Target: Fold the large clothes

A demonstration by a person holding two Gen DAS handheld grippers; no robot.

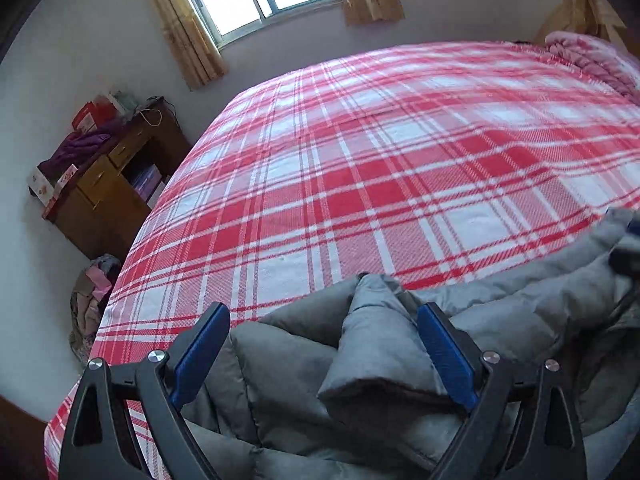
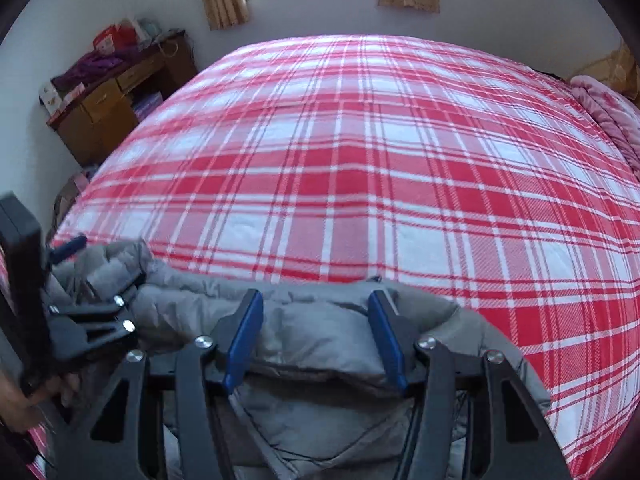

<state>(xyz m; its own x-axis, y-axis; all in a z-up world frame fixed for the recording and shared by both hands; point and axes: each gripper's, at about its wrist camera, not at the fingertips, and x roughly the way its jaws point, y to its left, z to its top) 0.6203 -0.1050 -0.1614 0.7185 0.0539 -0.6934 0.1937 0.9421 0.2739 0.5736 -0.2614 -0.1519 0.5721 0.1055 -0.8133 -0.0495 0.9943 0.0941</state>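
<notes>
Our puffy grey coat (image 1: pixel 360 360) lies at the near edge of the checked bed (image 1: pixel 360 160) (plenty of room to fold). Left gripper (image 1: pixel 322 346) and right gripper (image 2: pixel 316 334) gape over it, gripping nothing.

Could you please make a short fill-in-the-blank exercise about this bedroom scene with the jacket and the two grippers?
1. The grey jacket lies on a bed whose cover is checked in white and ____.
2. The pads of both grippers are coloured ____.
3. On the far wall, between two curtains, there is a ____.
4. The jaws of the left gripper stand ____, with a fold of the jacket between them.

Missing words: red; blue; window; open
</notes>
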